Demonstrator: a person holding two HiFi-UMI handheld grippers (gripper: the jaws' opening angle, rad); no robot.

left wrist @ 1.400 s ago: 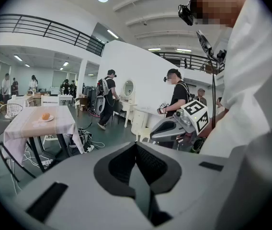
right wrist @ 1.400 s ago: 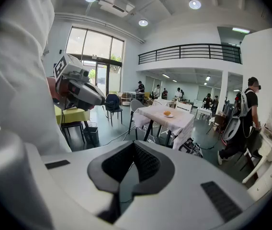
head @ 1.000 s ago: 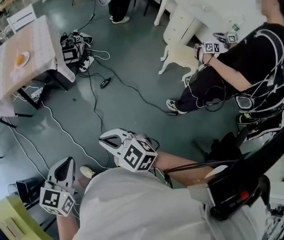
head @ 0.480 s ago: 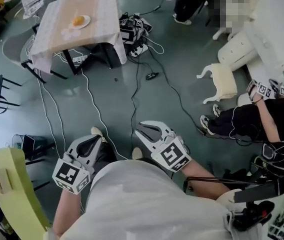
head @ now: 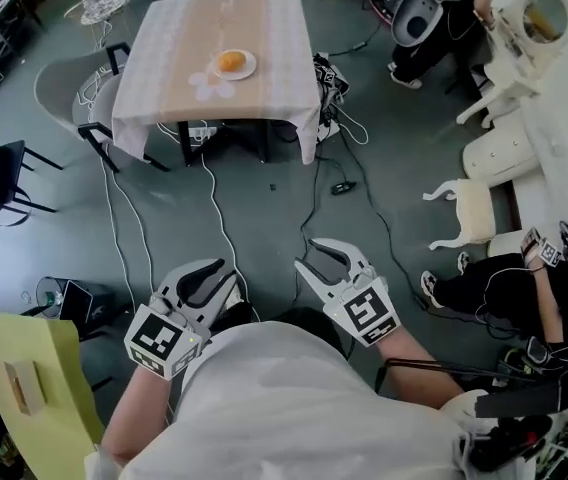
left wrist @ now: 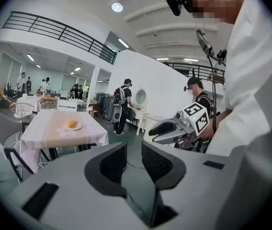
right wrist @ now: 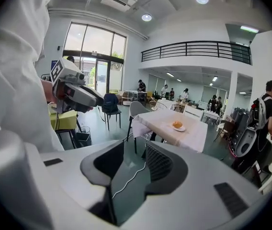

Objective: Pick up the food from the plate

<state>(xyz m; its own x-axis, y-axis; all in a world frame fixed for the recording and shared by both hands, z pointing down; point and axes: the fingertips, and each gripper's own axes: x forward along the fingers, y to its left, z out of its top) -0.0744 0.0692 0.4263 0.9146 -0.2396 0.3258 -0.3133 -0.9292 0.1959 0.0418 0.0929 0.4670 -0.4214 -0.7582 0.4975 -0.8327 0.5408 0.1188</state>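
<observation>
An orange piece of food [head: 229, 61] lies on a small white plate [head: 245, 69] on a cloth-covered table [head: 174, 38], far ahead across the floor. Both grippers are held close to my body, well short of the table. My left gripper [head: 210, 271] has its jaws opening with nothing between them. My right gripper [head: 325, 255] is also opening and holds nothing. In the left gripper view the food [left wrist: 72, 123] shows far off at the left, beyond the jaws of the left gripper [left wrist: 133, 158]. In the right gripper view the food [right wrist: 177, 124] sits on the table past the right gripper [right wrist: 134, 163].
Cables [head: 214, 208] trail over the grey floor between me and the table. Grey chairs [head: 69, 93] stand at the table's left. A yellow-green chair [head: 24, 388] is at my left. A seated person [head: 524, 293] and white furniture [head: 474, 213] are at the right.
The head view has swung, so the table with the plate now sits at the top centre. Both grippers' jaws have parted from shut.
</observation>
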